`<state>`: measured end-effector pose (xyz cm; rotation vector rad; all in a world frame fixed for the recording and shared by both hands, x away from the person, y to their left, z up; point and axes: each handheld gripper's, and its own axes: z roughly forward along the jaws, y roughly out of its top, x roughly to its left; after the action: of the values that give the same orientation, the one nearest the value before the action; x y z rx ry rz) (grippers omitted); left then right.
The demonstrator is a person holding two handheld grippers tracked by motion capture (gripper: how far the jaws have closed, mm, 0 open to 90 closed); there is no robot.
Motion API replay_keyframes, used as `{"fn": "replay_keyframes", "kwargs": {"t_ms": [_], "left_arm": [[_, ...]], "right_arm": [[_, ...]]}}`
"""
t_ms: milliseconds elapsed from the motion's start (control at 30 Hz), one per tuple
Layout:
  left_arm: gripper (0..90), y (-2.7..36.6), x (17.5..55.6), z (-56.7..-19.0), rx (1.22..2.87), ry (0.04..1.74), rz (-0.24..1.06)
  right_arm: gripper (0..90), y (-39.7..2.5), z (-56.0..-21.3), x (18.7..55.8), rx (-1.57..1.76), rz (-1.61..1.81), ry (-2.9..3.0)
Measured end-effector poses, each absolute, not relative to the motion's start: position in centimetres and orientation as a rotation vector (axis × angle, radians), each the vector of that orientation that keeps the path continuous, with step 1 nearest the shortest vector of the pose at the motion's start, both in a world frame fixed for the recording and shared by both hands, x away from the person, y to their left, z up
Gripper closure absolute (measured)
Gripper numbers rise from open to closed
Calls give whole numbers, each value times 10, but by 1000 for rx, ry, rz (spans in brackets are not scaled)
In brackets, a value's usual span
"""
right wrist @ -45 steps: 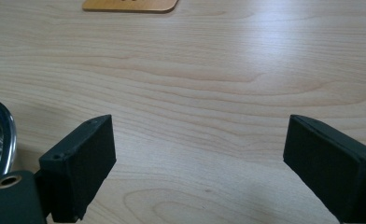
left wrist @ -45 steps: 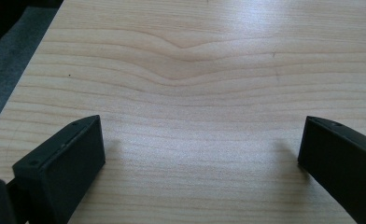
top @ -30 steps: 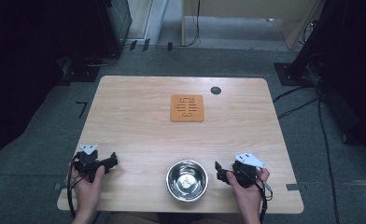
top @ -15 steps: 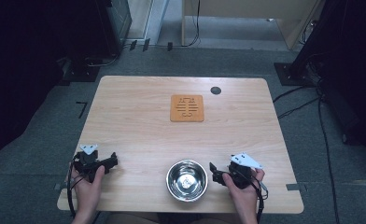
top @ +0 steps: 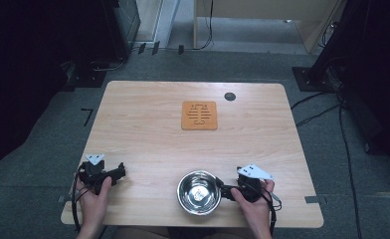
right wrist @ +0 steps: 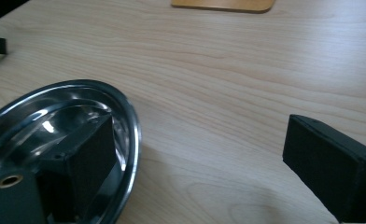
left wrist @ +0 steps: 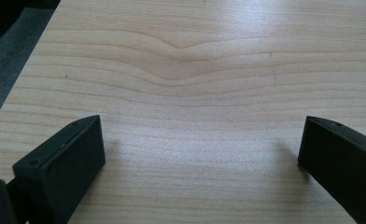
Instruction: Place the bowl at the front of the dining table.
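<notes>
Near the table's front edge, the spread right hand-held gripper (top: pixel 224 191) straddles the bowl (top: pixel 199 192) rim; left hand-held gripper (top: pixel 119 173) spread.

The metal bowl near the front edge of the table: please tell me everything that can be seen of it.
The metal bowl is round, shiny and looks like polished steel, with a thin rolled rim and a mirror-like inside that seems empty. It stands upright on the wooden table, near its front edge. The right hand-held gripper is open at the bowl's rim: in the right gripper view one jaw sits inside the bowl and the other outside it, well apart from the rim.
</notes>
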<state>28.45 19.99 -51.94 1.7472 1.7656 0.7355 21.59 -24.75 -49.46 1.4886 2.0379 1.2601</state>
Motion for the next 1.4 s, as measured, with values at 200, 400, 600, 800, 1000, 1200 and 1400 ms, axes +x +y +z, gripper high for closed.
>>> {"fn": "replay_keyframes", "kwargs": {"t_ms": [200, 400, 600, 800, 1000, 1200, 1400], "left_arm": [[3, 200, 285, -520, 1747, 1763, 735], [3, 200, 285, -519, 1749, 1761, 734], [3, 200, 285, -519, 1753, 1759, 733], [3, 200, 285, -519, 1753, 1758, 733], [3, 199, 285, -520, 1755, 1754, 731], [3, 199, 285, -520, 1757, 1751, 730], [3, 199, 285, -520, 1757, 1751, 730]], "right_arm": [[93, -237, -498, 218, 1483, 1270, 2134], [160, -228, -503, 219, 1462, 1211, 2173], [379, -229, -502, 218, 1465, 1255, 2185], [528, -228, -505, 219, 1470, 1265, 2253], [692, -230, -510, 222, 1537, 1304, 2311], [789, -228, -511, 221, 1567, 1343, 2298], [841, -231, -509, 220, 1636, 1451, 2240]]}}
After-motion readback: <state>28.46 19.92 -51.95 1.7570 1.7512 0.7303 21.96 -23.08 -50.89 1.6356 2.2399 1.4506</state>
